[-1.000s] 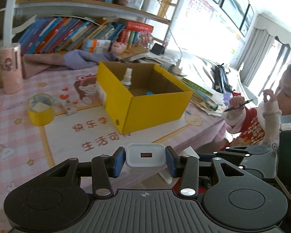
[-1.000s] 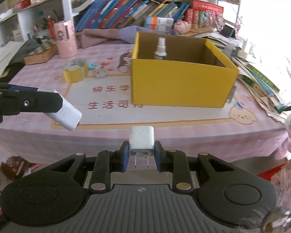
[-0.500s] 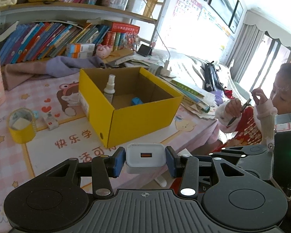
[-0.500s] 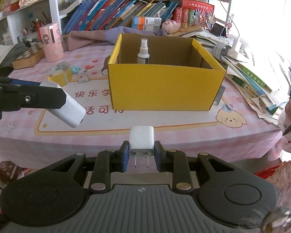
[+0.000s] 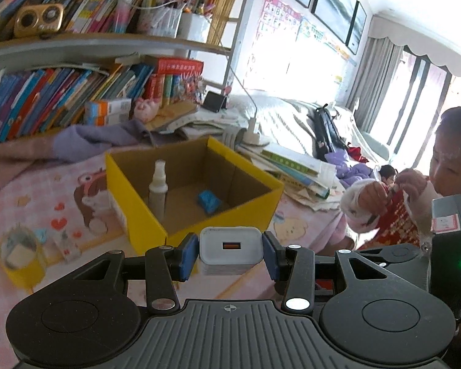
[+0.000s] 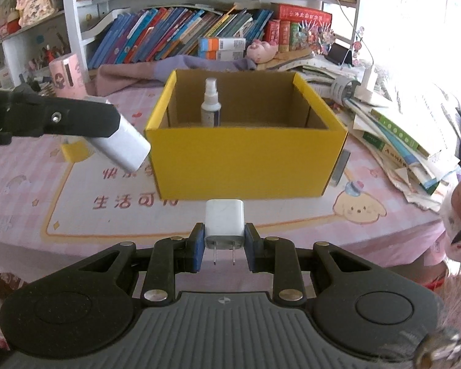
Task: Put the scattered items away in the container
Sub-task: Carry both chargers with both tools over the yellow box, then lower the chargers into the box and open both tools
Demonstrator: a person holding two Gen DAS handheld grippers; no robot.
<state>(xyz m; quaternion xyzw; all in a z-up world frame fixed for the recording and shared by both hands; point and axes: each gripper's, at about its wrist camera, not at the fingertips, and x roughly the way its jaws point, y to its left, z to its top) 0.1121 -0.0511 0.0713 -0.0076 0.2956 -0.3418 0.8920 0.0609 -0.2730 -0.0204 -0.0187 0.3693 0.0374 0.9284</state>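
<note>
An open yellow cardboard box [image 5: 144, 215] [image 6: 249, 166] stands on the pink table mat. A white spray bottle [image 5: 158, 189] [image 6: 210, 104] stands inside it, and a small blue item [image 5: 209, 200] lies on its floor. My left gripper [image 5: 230, 256] is shut on a grey-white USB charger [image 5: 230, 247], held above the box's near corner; it also shows at the left of the right wrist view [image 6: 120, 143]. My right gripper [image 6: 225, 247] is shut on a white plug adapter [image 6: 225, 223], prongs toward the camera, in front of the box.
A yellow tape roll [image 5: 20, 259] and a small eraser-like block [image 5: 66, 244] lie left of the box. A pink cup [image 6: 66, 75], stacked books [image 6: 399, 147] and a bookshelf [image 6: 184, 37] ring the table. A child [image 5: 445, 169] sits at the right edge.
Both grippers have moved forward toward the box, each still holding its charger. The left one has risen and now looks down into the box.
</note>
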